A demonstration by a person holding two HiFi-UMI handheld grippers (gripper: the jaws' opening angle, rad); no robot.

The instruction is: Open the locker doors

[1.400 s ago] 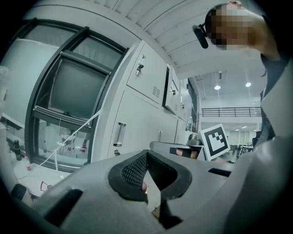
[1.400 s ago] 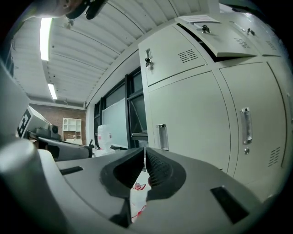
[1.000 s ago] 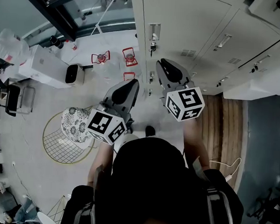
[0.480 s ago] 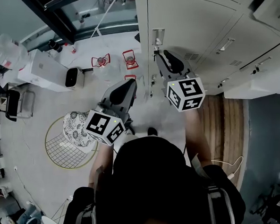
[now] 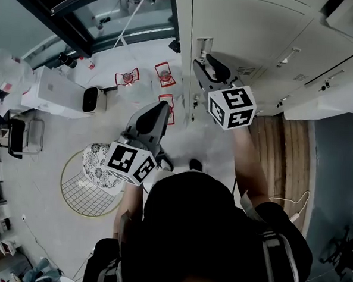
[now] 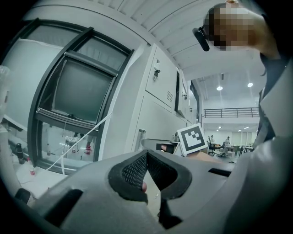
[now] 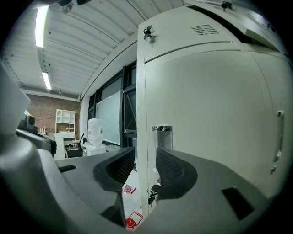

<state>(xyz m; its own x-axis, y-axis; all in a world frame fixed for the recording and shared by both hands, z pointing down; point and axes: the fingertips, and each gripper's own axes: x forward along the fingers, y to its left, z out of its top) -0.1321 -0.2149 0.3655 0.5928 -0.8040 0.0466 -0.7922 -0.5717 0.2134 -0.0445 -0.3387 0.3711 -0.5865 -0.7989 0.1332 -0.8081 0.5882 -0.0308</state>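
Our right gripper (image 7: pixel 145 156) has its jaws opening astride the locker door (image 7: pixel 206 109) edge, just below the handle (image 7: pixel 161 136). We'd seat them squarely on the handle before pulling. The left gripper (image 6: pixel 146 157) has its jaws closed on nothing.

A round wire chair (image 5: pixel 78 191) with a patterned cushion (image 5: pixel 96 165) on its seat is seen on the pale floor. Just beyond it a small white appliance (image 5: pixel 91 99) is set, with a white cabinet (image 5: pixel 51 91) to that side. Red wire stands (image 5: pixel 127 76) are placed further beyond. A black chair (image 5: pixel 14 134) is found left of the wire chair, and a wooden floor strip (image 5: pixel 280 144) well to its right.
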